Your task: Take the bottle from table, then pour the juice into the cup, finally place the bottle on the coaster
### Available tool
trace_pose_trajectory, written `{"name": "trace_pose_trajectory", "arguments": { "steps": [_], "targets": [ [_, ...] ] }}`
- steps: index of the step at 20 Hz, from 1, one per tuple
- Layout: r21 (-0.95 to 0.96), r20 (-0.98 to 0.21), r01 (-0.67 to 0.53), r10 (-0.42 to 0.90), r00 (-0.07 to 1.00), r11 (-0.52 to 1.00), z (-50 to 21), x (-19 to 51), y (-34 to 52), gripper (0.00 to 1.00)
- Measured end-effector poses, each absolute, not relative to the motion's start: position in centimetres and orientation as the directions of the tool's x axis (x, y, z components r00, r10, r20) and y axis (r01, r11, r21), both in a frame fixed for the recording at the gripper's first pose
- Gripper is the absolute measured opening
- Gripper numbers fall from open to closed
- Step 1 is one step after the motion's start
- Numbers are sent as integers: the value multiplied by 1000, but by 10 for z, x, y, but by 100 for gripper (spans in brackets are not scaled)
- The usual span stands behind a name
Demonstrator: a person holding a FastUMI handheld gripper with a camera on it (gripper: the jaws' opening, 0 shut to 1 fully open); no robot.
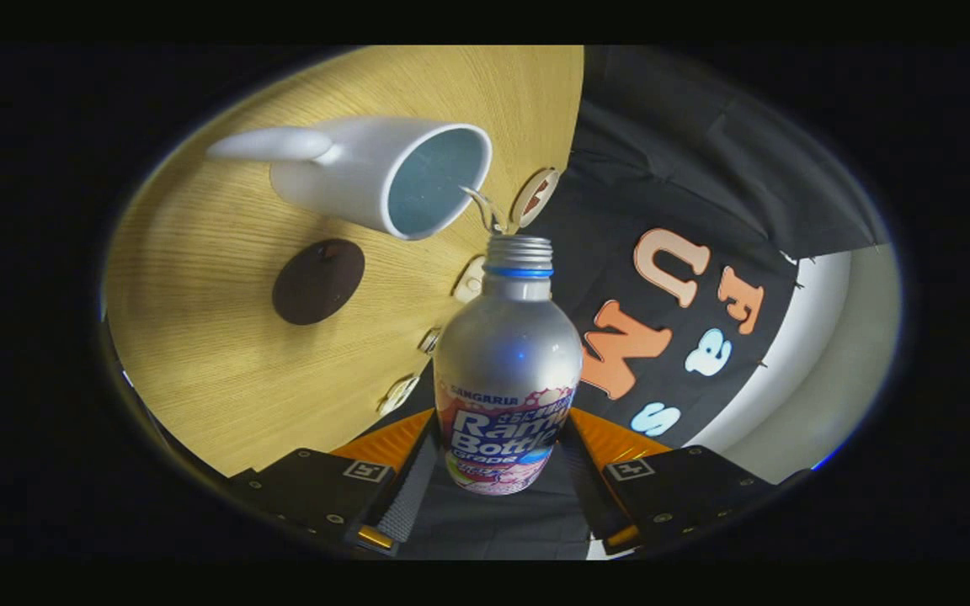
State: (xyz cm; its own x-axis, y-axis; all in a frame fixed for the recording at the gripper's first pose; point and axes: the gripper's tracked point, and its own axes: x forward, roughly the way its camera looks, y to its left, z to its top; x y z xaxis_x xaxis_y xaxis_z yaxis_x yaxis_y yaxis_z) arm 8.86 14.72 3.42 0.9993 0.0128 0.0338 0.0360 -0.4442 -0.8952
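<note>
The tool (498, 471) pinches the bottle (506, 370) by its lower body, 1 finger pressed on each side. The view is rolled over, so the bottle is tipped with its open mouth just beside the rim of the white cup (384, 172), which stands on the wooden worktop (199, 337). A thin stream of juice (485, 206) runs from the mouth into the cup. So step 1, the pickup, looks done, and step 2, the pour, is in hand. Left to do: bring the bottle upright and set it on the dark round coaster (317, 281), which lies bare on the worktop near the cup.
</note>
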Motion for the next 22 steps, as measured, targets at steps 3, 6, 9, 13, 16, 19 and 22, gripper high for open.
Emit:
{"name": "trace_pose_trajectory", "arguments": {
  "steps": [3,6,9,13,16,19,22],
  "targets": [
    [-890,32,32,8,999,-454,35,87,148,78],
    [-886,27,25,2,1000,-463,36,88,148,78],
    [-882,24,21,-1,1000,-471,37,86,150,78],
    [-877,22,19,0,1000,-480,38,86,150,78],
    [-870,12,12,3,1000,-492,39,87,151,78],
    [-864,3,6,6,1000,-504,43,85,152,78],
    [-858,-7,-3,6,1000,-514,44,83,153,78]
  ]
}}
